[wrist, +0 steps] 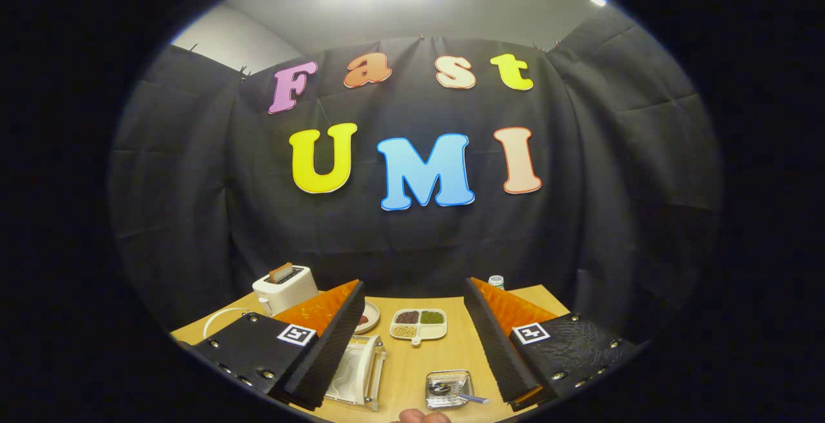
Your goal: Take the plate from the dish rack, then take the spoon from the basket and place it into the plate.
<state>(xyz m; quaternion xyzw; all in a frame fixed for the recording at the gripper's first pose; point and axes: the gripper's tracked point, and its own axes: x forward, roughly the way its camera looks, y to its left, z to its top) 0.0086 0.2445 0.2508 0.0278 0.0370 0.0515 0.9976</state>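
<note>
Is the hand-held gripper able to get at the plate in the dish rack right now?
Probably yes: the hand-held gripper is open above the table, and the plate in the dish rack sits beside one finger, nothing covering it.

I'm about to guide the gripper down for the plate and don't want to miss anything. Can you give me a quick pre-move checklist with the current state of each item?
1. Gripper open, fingers wide apart and holding nothing: ok.
2. Plate standing in the dish rack, just ahead of the left finger: ok.
3. Spoon in the basket, between the fingers: ok.
4. Fingers lined up on the plate's rim: not ok, they hang high above it.
5. Bare table between rack and basket for setting the plate down: ok.
</note>
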